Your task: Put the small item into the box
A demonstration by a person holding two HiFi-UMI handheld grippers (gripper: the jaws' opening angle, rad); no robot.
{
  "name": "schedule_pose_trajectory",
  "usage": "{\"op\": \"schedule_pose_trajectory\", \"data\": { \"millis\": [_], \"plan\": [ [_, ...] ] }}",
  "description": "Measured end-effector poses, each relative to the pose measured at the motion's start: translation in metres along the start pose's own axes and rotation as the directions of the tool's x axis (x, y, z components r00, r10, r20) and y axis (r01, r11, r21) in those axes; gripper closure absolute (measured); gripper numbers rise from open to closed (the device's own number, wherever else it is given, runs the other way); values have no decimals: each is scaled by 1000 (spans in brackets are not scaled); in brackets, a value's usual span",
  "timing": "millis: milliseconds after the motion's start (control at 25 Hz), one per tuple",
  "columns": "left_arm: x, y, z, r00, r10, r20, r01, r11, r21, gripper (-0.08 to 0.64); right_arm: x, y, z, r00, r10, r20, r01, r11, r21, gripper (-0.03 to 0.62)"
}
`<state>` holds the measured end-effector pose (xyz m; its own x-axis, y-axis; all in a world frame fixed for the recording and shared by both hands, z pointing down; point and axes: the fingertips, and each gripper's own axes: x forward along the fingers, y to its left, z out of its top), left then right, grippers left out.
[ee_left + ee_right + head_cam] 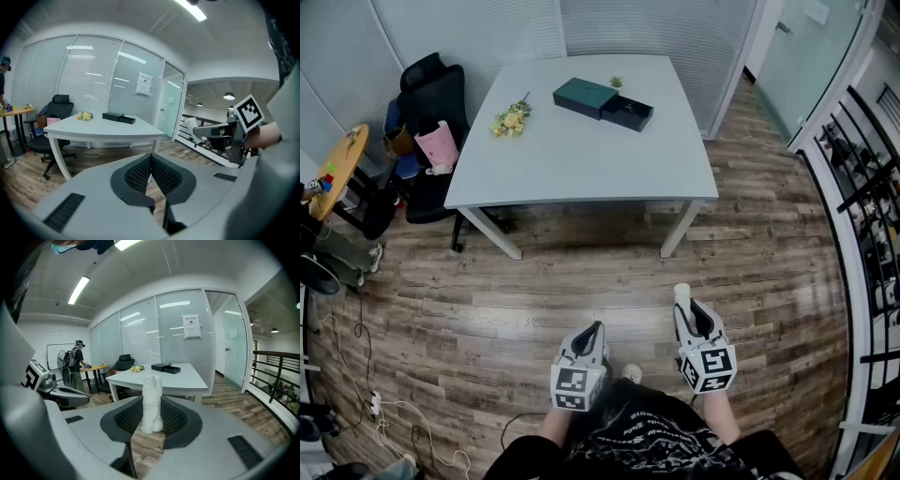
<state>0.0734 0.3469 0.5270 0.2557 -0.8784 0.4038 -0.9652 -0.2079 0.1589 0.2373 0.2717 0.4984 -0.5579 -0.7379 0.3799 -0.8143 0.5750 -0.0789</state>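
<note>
Done: right tongs are clamping the small white item upright.
Left tongs: sitting pressed together, gripping nothing.
Remaining: dark box is lying open on the worktop, well apart; carrying and dropping in likely pending.

Grey-shelled left gripper — black ribbed pads

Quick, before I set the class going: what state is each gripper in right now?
Left gripper: closed, nothing between its jaws.
Right gripper: closed on the white item.
</note>
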Motion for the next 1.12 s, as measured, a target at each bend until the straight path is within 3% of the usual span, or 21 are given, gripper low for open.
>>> {"op": "schedule_pose_trajectory", "data": {
  "millis": [320,480,1120],
  "plan": [
    [-9,-11,9,1000,-10,30,10,1000,5,543,-19,-1,-11,999,-33,-12,33,999,-9,466],
    [-3,-1,11,999,-30,33,30,1000,4,543,-9,8,-15,1000,0,-23,0,1000,19,466],
    [29,99,38,995,-91,36,89,995,37,543,60,41,4,992,-127,14,127,991,49,465]
  ]
}}
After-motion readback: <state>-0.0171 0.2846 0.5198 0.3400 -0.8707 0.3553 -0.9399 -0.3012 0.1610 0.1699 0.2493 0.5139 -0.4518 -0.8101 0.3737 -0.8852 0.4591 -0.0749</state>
